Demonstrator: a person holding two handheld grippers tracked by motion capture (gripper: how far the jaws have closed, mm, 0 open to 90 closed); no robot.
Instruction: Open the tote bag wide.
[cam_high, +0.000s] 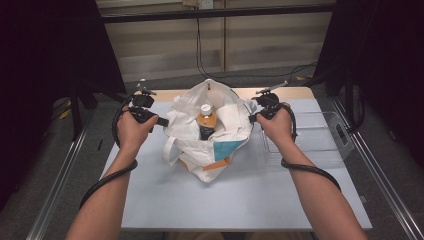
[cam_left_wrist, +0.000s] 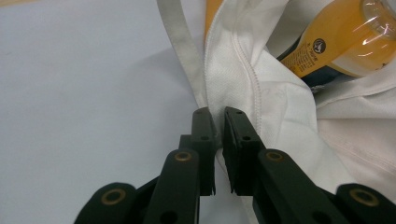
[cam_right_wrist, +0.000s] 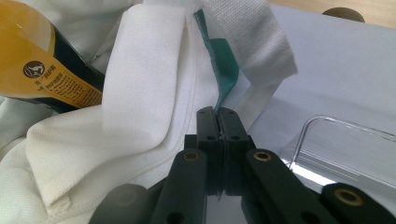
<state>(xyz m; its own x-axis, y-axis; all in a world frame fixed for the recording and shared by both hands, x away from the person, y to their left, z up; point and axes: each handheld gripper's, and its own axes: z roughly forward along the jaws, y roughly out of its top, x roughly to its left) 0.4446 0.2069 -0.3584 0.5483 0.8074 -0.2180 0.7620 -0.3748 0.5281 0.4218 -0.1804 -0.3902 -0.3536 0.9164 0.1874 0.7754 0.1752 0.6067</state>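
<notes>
White tote bag (cam_high: 210, 135) sits mid-frame in the high view, on the pale surface (cam_high: 240, 200), mouth spread open. Orange drink bottle (cam_high: 206, 120) stands inside it, cap up. Left gripper (cam_high: 161, 121) at the bag's left edge; in the left gripper view its jaws are clenched on the white fabric rim (cam_left_wrist: 219, 121), beside a hanging strap (cam_left_wrist: 180, 42). Right gripper (cam_high: 252, 118) at the bag's right edge, jaws clamped on the rim by the teal lining (cam_right_wrist: 223, 70). Clear plastic container (cam_high: 320, 135) lies at right of frame.
</notes>
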